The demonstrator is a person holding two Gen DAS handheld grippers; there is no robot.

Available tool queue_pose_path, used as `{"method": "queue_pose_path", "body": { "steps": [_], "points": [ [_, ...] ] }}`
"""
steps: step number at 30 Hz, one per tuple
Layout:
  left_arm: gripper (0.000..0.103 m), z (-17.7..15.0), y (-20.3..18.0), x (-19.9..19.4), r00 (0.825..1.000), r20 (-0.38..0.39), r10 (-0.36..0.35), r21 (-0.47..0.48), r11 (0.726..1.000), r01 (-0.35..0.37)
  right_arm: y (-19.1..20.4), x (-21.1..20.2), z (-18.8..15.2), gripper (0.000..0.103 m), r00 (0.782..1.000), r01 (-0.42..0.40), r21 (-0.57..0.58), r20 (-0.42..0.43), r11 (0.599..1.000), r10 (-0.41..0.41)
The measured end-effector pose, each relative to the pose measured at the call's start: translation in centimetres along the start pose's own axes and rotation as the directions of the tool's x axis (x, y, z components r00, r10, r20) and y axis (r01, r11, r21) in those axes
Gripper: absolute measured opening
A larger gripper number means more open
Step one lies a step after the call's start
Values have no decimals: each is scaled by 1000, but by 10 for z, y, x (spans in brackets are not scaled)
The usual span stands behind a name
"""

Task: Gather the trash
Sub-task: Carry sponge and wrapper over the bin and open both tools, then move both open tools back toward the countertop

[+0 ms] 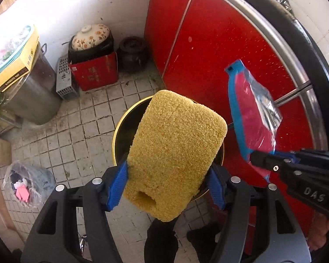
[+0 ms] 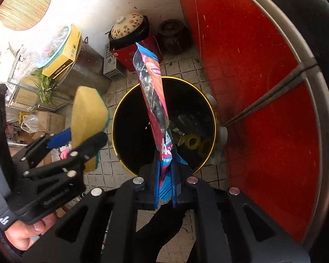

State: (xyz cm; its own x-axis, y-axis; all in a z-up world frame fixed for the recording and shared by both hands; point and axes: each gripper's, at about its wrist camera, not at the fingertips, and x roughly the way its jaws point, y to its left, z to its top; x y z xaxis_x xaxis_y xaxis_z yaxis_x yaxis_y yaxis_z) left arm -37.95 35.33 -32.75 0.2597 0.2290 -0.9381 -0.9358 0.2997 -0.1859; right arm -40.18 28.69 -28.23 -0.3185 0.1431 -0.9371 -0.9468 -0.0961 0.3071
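My left gripper is shut on a yellow sponge and holds it above a black trash bin with a gold rim. My right gripper is shut on a pink and blue plastic wrapper, held upright over the same bin. The bin holds some trash, including yellow rings. In the left wrist view the wrapper and the right gripper are to the right of the sponge. In the right wrist view the sponge and the left gripper are to the left.
Red cabinet doors stand close on the right of the bin. Against the white wall are a steel pot, a red box with a flowered lid pot and a dark jar. A plastic bag of scraps lies on the tiled floor.
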Motion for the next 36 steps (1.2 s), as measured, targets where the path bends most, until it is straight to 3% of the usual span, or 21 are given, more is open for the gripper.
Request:
{"method": "queue_pose_path", "body": {
  "steps": [3,4,5,7,14,17,22,25,28,30,33,36],
  "points": [
    [67,1,-2,4,1000,1,-1,29,1000,1,0,3,8,10,1000,2,-6,-1,1000,-2],
    [72,1,-1,6,1000,-4,0,36,999,1,-1,4,9,20,1000,5,-7,-6,1000,-5],
    [81,2,-2,8,1000,-12,5,43,999,-5,-4,5,12,47,1000,5,-3,-15,1000,-5],
    [86,3,2,11,999,-16,27,38,999,-27,-4,0,14,70,1000,3,9,10,1000,-3],
    [89,1,6,-7,999,-6,34,53,998,-33,-7,-26,14,70,999,0,-7,42,1000,0],
    [89,2,-1,-32,999,11,42,86,995,-43,-7,-58,8,70,997,-18,-4,76,1000,19],
    [89,6,-41,-98,996,68,56,188,980,-68,-20,-170,-29,75,975,-24,12,220,1000,20],
    [91,12,-86,-138,996,92,-8,265,964,-17,-45,-238,-66,78,946,44,73,318,996,-65],
    [92,13,-154,-169,989,100,-107,393,918,59,-85,-301,-114,78,898,131,206,391,970,-204],
    [92,10,-203,-180,983,84,-162,476,873,103,-118,-339,-152,78,861,162,339,410,927,-301],
    [92,-2,-285,-197,960,28,-279,612,764,204,-163,-385,-214,78,806,170,536,408,827,-430],
    [92,-30,-370,-212,930,-68,-362,743,603,289,-193,-419,-282,78,748,172,706,360,687,-557]
  ]
}}
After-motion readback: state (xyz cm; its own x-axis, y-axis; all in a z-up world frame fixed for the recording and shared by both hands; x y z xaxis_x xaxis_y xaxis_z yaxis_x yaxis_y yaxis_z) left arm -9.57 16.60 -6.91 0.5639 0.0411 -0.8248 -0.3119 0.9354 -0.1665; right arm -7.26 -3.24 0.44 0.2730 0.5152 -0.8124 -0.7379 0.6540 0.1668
